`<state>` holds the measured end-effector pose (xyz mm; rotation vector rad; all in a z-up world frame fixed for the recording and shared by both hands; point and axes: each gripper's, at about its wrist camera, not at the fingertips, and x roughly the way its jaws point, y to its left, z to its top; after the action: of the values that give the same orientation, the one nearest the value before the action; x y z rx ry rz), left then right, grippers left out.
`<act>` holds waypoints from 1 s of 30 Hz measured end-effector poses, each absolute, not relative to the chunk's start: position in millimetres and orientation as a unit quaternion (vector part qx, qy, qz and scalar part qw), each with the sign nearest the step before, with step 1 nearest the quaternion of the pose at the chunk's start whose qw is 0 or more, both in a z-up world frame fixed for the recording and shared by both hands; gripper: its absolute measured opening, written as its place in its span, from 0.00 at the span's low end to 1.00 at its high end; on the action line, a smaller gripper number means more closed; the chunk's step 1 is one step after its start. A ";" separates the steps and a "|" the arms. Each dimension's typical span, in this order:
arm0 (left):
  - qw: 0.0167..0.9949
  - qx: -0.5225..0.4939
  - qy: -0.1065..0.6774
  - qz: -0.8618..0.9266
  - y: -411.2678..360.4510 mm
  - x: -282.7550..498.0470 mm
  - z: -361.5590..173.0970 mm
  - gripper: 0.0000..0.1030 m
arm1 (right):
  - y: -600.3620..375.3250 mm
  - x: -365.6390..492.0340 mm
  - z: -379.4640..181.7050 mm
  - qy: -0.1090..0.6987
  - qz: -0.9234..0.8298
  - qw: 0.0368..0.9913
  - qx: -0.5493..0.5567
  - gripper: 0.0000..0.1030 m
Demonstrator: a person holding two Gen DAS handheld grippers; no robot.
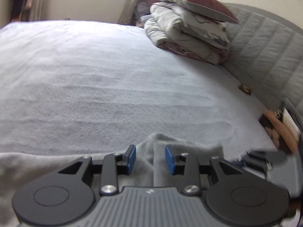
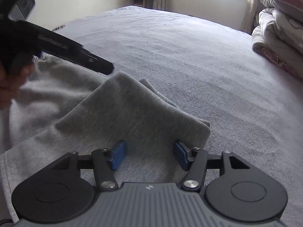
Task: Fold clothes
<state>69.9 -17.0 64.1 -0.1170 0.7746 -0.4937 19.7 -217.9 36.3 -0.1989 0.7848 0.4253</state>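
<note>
Left gripper (image 1: pixel 150 158) over soft grey fleece garment (image 2: pixel 132 117), blue pads apart, fabric ridge between, not pinched. Right gripper (image 2: pixel 149 155) jaws wider, empty, above folded sleeve end. Garment lies on pale grey bedspread (image 2: pixel 189 56), near edge. Judged light, limp, drapes, non-slippery; best gripped at hem corners or fold edges, both layers together.

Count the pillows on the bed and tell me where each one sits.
1. The mauve pillow lies tilted on top of the folded duvet stack at the far side of the bed, beside the padded headboard. The stack could hide more.
</note>
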 end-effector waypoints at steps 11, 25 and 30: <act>0.885 -0.036 0.386 -0.256 -0.2 -15.1 34.0 0.49 | -200.1 -8.9 39.5 0.392 0.238 0.880 -0.127 0.67; 0.891 0.066 0.362 -0.268 -12.9 -52.8 25.1 0.59 | -200.2 -37.2 41.2 0.422 0.223 0.871 -0.112 0.74; 0.891 0.054 0.372 -0.256 -10.5 -53.5 20.9 0.61 | -201.1 -46.2 52.1 0.424 0.217 0.875 -0.087 0.74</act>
<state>-53.5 -10.5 20.9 0.1111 0.7732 -0.5312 -46.2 -201.1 52.1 -0.1818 0.8855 0.4524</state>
